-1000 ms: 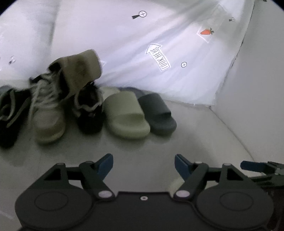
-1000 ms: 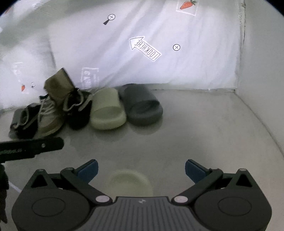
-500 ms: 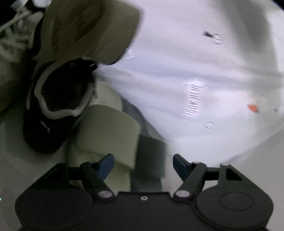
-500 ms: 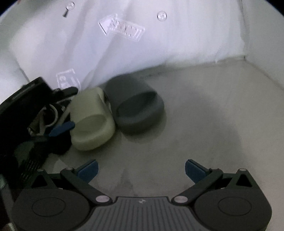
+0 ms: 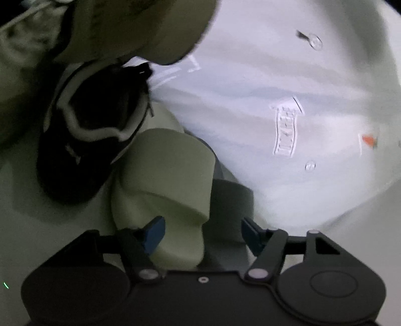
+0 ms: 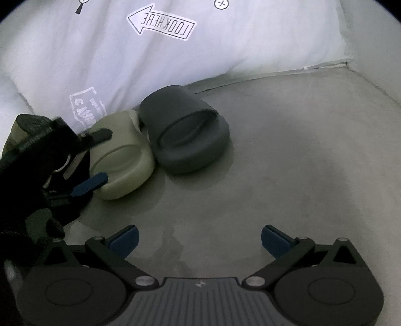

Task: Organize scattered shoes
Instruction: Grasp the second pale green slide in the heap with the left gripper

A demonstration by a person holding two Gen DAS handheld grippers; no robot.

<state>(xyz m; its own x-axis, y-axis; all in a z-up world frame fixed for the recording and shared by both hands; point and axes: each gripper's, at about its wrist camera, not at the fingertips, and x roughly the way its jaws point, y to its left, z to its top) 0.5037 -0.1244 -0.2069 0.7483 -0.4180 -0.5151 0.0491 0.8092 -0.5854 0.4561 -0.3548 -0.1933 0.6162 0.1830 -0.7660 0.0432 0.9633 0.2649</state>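
Note:
A pale green slide (image 5: pixel 165 185) lies toe-first toward my left gripper (image 5: pixel 203 234), which is open with the slide's front end between its fingers. Pressed against its right side is a dark grey slide (image 5: pixel 230 208). A black sneaker (image 5: pixel 82 150) sits to the left, under a blurred olive high-top shoe (image 5: pixel 130 27). In the right wrist view the green slide (image 6: pixel 125 160) and grey slide (image 6: pixel 185 140) lie side by side against a white sheet, and the left gripper (image 6: pixel 96 160) straddles the green one. My right gripper (image 6: pixel 199 240) hangs open over bare floor.
A white sheet (image 6: pixel 225 50) printed with a "LOOK HERE" arrow (image 6: pixel 160 22) hangs behind the shoes. Grey floor (image 6: pixel 288 163) stretches to the right of the slides, up to a pale wall (image 6: pixel 376 50) at the far right.
My left gripper has moved forward and down from well back to right at the pale green slide. The right gripper has also come closer to the slides. Both stayed open.

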